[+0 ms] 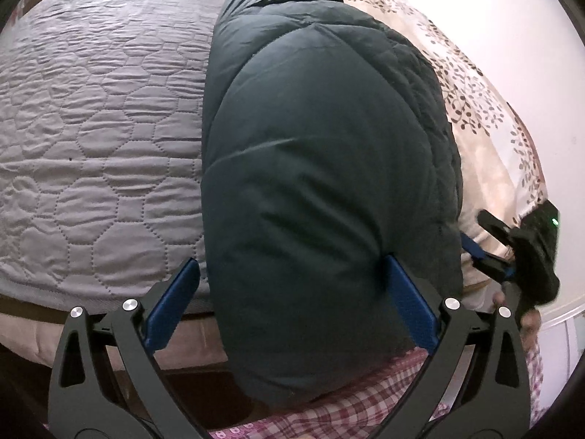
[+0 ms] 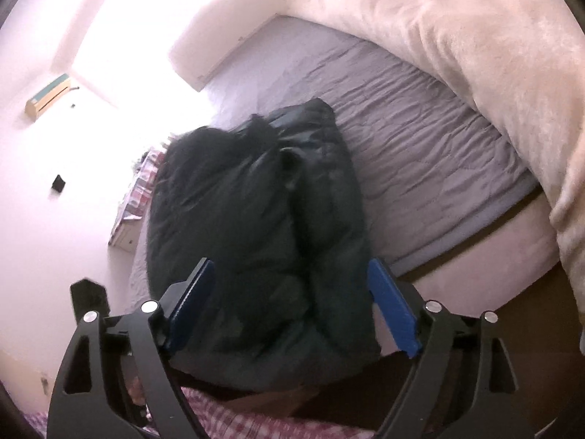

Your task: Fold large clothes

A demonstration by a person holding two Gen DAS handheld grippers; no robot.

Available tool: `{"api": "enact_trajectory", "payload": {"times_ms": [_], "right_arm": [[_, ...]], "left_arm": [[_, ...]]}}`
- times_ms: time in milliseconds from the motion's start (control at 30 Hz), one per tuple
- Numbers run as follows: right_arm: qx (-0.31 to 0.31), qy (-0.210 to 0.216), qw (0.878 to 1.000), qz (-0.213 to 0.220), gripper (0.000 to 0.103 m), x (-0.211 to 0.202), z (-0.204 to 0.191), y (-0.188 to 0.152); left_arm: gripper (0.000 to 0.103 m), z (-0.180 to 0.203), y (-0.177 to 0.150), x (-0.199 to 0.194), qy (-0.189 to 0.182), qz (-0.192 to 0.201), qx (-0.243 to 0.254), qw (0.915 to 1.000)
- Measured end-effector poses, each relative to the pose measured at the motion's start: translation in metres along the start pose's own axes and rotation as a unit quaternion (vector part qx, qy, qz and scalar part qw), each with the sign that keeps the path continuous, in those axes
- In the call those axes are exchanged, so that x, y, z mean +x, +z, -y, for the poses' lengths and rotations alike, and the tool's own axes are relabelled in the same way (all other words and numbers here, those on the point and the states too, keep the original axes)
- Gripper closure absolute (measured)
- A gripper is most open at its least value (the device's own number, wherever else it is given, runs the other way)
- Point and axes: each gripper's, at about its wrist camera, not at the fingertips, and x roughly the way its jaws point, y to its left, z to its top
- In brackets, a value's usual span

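A dark green padded coat (image 1: 321, 168) lies folded in a thick bundle on the bed (image 1: 95, 139), overhanging its near edge. Left gripper (image 1: 292, 300) and right gripper (image 2: 292, 311) hover with jaws spread, gripping nothing. The folding looks nearly done; next, probably squaring the bundle.

— How's the light?
— Daylight, overexposed. The right wrist view blows out white at upper left on the wall (image 2: 55, 190), with a pinkish cast.
— Sharpness?
— Left wrist view is crisp on the quilted bedspread (image 1: 91, 139); the right is soft, the dark jacket (image 2: 256, 226) smeared. Fisheye bending and black corners in both.
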Motion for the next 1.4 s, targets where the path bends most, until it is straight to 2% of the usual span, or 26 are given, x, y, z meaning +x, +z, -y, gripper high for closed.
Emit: {"api": "enact_trajectory", "payload": {"times_ms": [167,267,400,467,533,567,700,833,1000,1233,1400], "right_arm": [[0.028,0.002,0.999,-0.045,0.018,0.036,0.015,0.007],[0.049,0.022,0.996,-0.068,0.015,0.052,0.026,0.005],[0.054,0.049,0.995,-0.073,0.013,0.057,0.033,0.002],[0.062,0.076,0.992,-0.085,0.020,0.059,0.035,0.000],[0.093,0.121,0.983,-0.102,0.034,0.064,0.042,-0.006],[0.102,0.132,0.981,-0.104,0.035,0.065,0.044,-0.009],[0.089,0.142,0.980,-0.106,0.047,0.069,0.039,-0.014],[0.039,0.133,0.986,-0.096,0.057,0.065,0.018,-0.014],[-0.013,0.117,0.990,-0.075,0.059,0.069,-0.021,-0.012],[-0.067,0.124,0.985,-0.100,0.060,0.126,-0.091,0.000],[-0.106,0.118,0.980,-0.121,0.060,0.170,-0.139,0.003]], "left_arm": [[0.004,-0.001,0.002,0.004,-0.005,-0.007,-0.003,1.0000],[0.003,-0.003,0.003,0.007,-0.011,-0.013,-0.007,0.9998],[0.004,-0.009,0.005,0.011,-0.033,-0.030,-0.019,0.9988],[0.004,-0.009,0.006,0.013,-0.042,-0.036,-0.019,0.9983],[0.004,-0.004,0.005,0.013,-0.043,-0.038,0.000,0.9984],[0.005,-0.001,0.004,0.013,-0.041,-0.036,0.012,0.9984],[0.013,0.002,0.002,0.007,-0.035,-0.015,0.035,0.9987],[0.024,0.005,0.005,-0.006,-0.018,0.023,0.064,0.9975],[0.029,-0.016,0.023,-0.026,-0.005,0.058,0.067,0.9961],[0.030,-0.083,0.061,-0.068,0.043,0.116,0.032,0.9917],[0.030,-0.125,0.067,-0.085,0.067,0.128,0.001,0.9895]]}}
